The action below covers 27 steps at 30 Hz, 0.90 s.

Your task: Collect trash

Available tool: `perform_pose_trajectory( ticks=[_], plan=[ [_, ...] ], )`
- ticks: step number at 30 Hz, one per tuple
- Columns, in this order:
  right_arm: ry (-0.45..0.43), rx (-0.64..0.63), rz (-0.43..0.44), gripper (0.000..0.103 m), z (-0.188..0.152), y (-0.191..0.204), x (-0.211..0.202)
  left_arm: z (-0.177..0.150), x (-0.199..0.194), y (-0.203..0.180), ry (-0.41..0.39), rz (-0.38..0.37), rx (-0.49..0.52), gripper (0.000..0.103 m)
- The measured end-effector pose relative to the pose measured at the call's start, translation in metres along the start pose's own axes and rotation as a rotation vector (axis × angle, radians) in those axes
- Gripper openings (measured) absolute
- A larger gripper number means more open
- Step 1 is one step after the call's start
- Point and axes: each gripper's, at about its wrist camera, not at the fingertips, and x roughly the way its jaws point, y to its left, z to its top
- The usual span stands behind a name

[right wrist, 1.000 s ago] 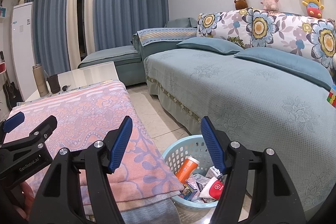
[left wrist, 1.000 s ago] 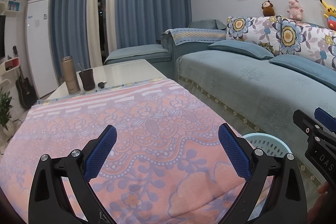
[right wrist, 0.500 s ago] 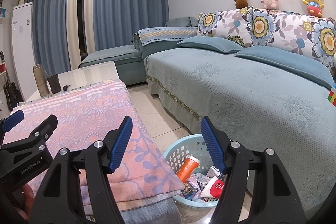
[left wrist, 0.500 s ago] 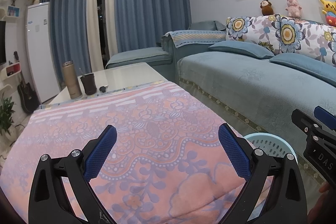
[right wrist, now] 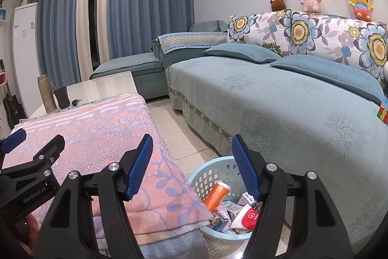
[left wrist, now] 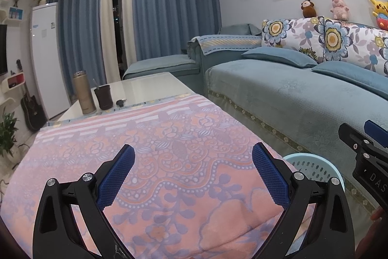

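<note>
In the left wrist view, the left gripper (left wrist: 193, 174) was released and held nothing above the pink cloth on the surface (left wrist: 150, 86), with the light blue basket (left wrist: 312, 163) at the cloth's right edge. In the right wrist view, the right gripper (right wrist: 191, 166) was also spread wide with nothing between its fingers, above the basket (right wrist: 206, 176) on the floor, which held an orange bottle (right wrist: 215, 192) and other trash (right wrist: 243, 214).

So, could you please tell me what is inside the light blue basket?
The basket holds an orange bottle, a red-and-white packet and small cartons. Its bottom is covered by them and by the right hand-held gripper.
</note>
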Motion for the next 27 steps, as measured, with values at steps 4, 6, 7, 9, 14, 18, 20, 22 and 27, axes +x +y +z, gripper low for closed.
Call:
perform_pose_trajectory(
  ticks=[4,6,7,9,14,18,20,22,27],
  plan=[
    [0.002,-0.007,0.005,0.064,-0.0001,0.0028,0.0002,-0.0003,-0.0004,0.0002,0.003,0.0,0.0,0.094],
    [0.0,-0.012,0.005,0.064,-0.0001,0.0039,0.0001,0.0002,0.0005,0.0017,0.004,-0.002,-0.004,0.094],
    [0.0,-0.014,0.004,0.064,-0.0001,0.0041,0.0001,-0.0004,0.0006,0.0016,0.004,-0.003,-0.005,0.094],
    [0.001,-0.015,0.004,0.064,0.0003,0.0043,0.0005,-0.0004,0.0008,0.002,0.004,-0.004,-0.005,0.094],
    [0.001,-0.011,0.004,0.064,-0.0005,0.0049,0.0,-0.0002,0.001,0.0025,0.004,-0.003,-0.005,0.094],
    [0.008,-0.014,0.006,0.064,-0.0021,0.0066,-0.0003,0.0001,0.0014,0.0017,0.006,-0.005,-0.007,0.094],
    [0.005,-0.02,0.004,0.064,-0.0018,0.0066,-0.0013,0.0002,0.0016,0.0007,0.01,-0.008,-0.01,0.094],
    [0.002,-0.017,0.006,0.064,-0.0007,0.0062,-0.0023,-0.0004,0.0016,0.0,0.012,-0.007,-0.011,0.094],
    [0.002,-0.022,0.005,0.064,0.0006,0.0058,-0.0032,-0.0005,0.0015,-0.0004,0.01,-0.001,-0.015,0.094]
  ],
)
